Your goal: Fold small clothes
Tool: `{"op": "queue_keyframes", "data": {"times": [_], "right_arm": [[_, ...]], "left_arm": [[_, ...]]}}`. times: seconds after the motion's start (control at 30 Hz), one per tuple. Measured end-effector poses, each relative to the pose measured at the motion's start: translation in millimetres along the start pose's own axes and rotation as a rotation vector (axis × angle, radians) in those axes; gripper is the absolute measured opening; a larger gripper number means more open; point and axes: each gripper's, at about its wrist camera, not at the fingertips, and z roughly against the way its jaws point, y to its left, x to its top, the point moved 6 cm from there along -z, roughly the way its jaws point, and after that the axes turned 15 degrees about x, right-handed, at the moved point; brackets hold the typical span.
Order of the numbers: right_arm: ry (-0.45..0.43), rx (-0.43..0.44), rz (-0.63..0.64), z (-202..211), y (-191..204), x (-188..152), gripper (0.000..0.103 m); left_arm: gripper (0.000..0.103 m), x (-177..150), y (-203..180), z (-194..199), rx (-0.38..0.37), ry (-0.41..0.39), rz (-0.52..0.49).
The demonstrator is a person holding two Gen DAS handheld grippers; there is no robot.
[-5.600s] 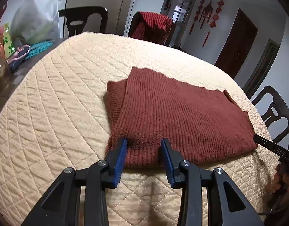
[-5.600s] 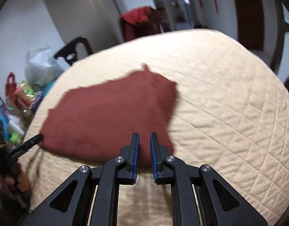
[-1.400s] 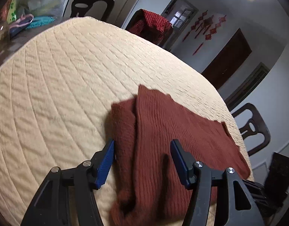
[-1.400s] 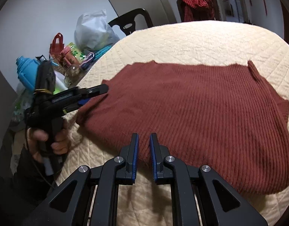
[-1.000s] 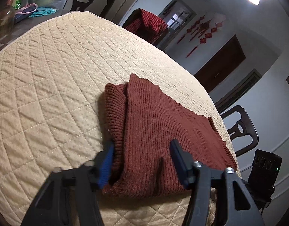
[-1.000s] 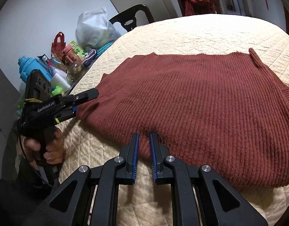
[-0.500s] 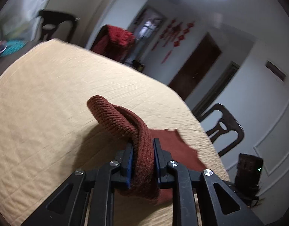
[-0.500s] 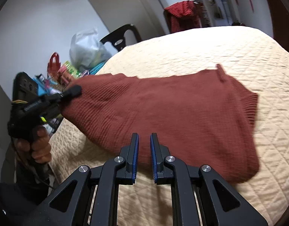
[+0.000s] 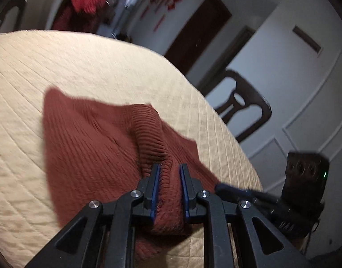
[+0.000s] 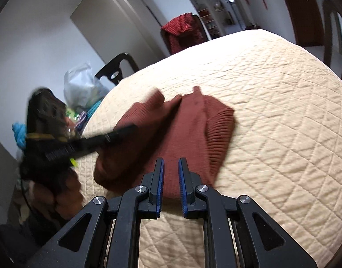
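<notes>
**Meanwhile, mid-fold on the table**

Clamped a bunched edge of the rust sweater (image 9: 92,147) in the left gripper (image 9: 169,179), lifted over the rest on the quilted table (image 9: 59,67). Kept right gripper (image 10: 171,174) narrow, pinching its near hem.

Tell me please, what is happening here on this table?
A person holding a gripper in each hand is folding a rust-red sweater on a quilted table cover. The left gripper has just closed on a bunched end of the sweater and holds it raised over the rest. The right gripper is nearly shut at the sweater's near edge; whether it pinches the cloth is unclear. The fold is not yet laid flat.
</notes>
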Motion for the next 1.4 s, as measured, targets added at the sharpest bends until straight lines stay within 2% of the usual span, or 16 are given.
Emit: {"op": "queue_keyframes", "data": {"times": [0.03, 0.07, 0.13, 0.17, 0.23, 0.37, 0.43, 0.53, 0.73, 0.87, 1.1, 1.2, 1.27, 1.4], "right_arm": [[-0.011, 0.012, -0.009, 2.4, -0.2, 1.4, 0.015], [-0.02, 0.023, -0.016, 3.1, 0.3, 3.4, 0.017], [-0.039, 0.054, -0.035, 4.7, 1.4, 6.8, 0.029], [-0.047, 0.079, -0.048, 4.5, 3.0, 8.7, 0.031], [-0.052, 0.127, -0.07, 3.2, 5.8, 11.2, 0.039], [-0.026, 0.211, -0.137, -11.5, 8.9, 14.9, 0.043], [-0.002, 0.23, -0.169, -20.6, 8.1, 15.4, 0.044], [0.044, 0.234, -0.235, -34.9, 2.4, 15.4, 0.047], [0.055, 0.265, -0.317, -31.6, -4.8, 16.5, 0.048], [0.099, 0.236, -0.351, -39.2, -8.8, 19.0, 0.048], [0.221, 0.197, -0.286, -65.3, 3.7, 16.7, 0.048], [0.208, 0.179, -0.257, -69.4, -0.4, 19.7, 0.047], [0.2, 0.166, -0.251, -71.7, -4.4, 20.2, 0.027], [0.166, 0.179, -0.232, -69.1, -3.2, 22.6, 0.018]], "left_arm": [[0.022, -1.3, -2.2, 2.3, -0.006, -0.002, -0.007], [0.03, -1.3, -5.0, 8.3, -0.023, -0.007, -0.013], [0.035, 0.0, -7.3, 23.3, -0.062, -0.023, -0.014], [0.035, 1.3, -6.4, 33.6, -0.06, -0.046, -0.023], [0.035, 6.6, 0.7, 52.3, -0.034, -0.102, -0.029], [0.036, 14.4, 34.3, 72.5, 0.094, -0.183, -0.005], [0.036, 11.3, 50.7, 69.7, 0.137, -0.169, 0.021], [0.036, -1.3, 64.7, 58.2, 0.156, -0.119, 0.038], [0.036, -9.4, 54.9, 44.5, 0.167, -0.122, 0.005], [0.036, -9.2, 52.6, 40.2, 0.169, -0.125, -0.002], [0.037, -9.1, 48.8, 36.8, 0.169, -0.132, -0.004], [0.037, -9.1, 48.9, 36.5, 0.17, -0.135, -0.005], [0.037, -8.8, 49.0, 36.4, 0.173, -0.135, -0.008], [0.037, -4.7, 50.5, 37.4, 0.176, -0.131, -0.009]]}}
